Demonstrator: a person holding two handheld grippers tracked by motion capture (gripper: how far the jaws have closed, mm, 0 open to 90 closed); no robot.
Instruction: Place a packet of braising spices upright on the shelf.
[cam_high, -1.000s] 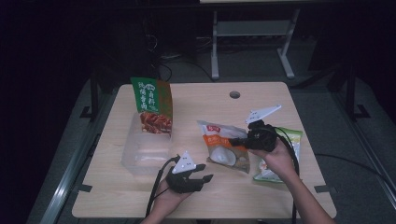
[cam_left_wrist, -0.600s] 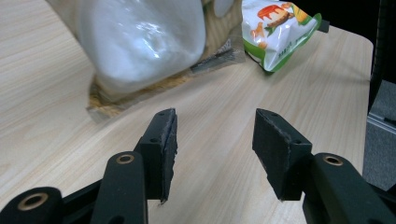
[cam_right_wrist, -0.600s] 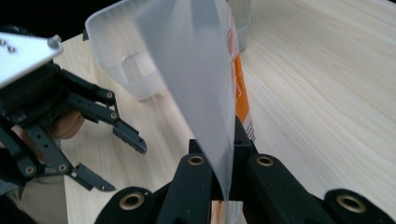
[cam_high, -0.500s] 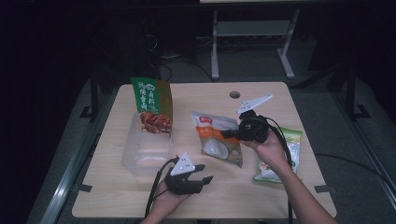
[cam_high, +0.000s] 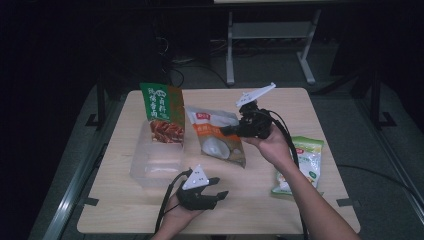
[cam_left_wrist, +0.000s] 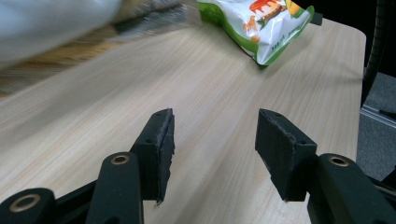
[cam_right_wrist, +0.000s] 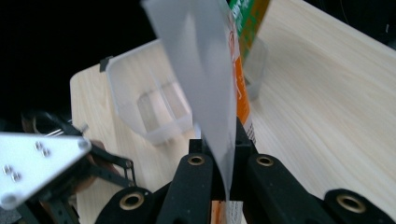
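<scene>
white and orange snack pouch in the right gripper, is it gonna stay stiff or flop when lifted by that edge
Probably floppy: the white and orange pouch is thin film, and the right gripper, shut on one edge, has it hanging slanted. It seems light, since a pinch on one edge carries it. The glossy film may slip, so a jerk could pull it free.
</scene>
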